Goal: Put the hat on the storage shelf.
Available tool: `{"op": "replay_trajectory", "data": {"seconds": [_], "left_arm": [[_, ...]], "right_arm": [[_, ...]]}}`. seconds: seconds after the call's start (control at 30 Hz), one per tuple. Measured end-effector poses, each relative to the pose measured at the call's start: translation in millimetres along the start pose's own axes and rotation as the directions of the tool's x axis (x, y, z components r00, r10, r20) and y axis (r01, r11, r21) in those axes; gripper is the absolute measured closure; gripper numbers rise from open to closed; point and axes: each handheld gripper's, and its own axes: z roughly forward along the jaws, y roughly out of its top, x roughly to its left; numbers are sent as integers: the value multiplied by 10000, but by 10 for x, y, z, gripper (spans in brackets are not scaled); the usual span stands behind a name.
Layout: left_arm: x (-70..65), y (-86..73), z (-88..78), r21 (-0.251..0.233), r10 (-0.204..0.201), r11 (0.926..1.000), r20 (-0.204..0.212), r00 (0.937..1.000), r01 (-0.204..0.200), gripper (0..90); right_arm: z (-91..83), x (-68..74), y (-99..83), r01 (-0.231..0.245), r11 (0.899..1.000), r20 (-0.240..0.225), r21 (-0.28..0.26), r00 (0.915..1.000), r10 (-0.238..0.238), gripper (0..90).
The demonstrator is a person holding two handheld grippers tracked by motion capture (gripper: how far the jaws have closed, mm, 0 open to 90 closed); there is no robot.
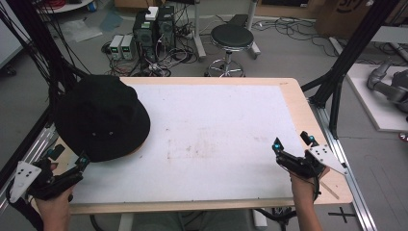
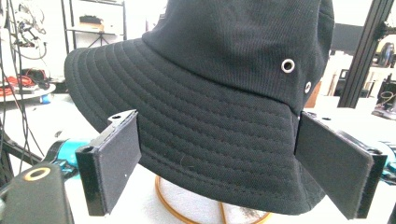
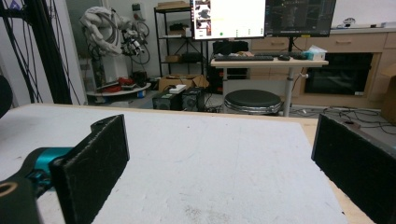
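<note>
Hat: I see the black bucket hat (image 1: 102, 117) on the table's (image 1: 216, 139) left part.
Left gripper (image 1: 67, 161): spread, just beside the brim.
Right gripper (image 1: 293, 143): spread, holding nothing.

No legible text, label, brand or number anywhere, neither on the black hat (image 2: 224, 116) just ahead of the left gripper (image 2: 219, 163) nor on the lit monitor (image 3: 229, 18) far beyond the right gripper (image 3: 219, 163), too blurred for reading.
</note>
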Motion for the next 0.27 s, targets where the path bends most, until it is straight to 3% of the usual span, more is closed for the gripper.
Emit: {"op": "replay_trajectory", "data": {"seconds": [0.27], "left_arm": [[3, -1, 13, 32, 9, 10000, 63, 10000, -9, 152]], "right_arm": [[-6, -2, -7, 4, 10000, -107, 52, 9999, -4, 36]]}}
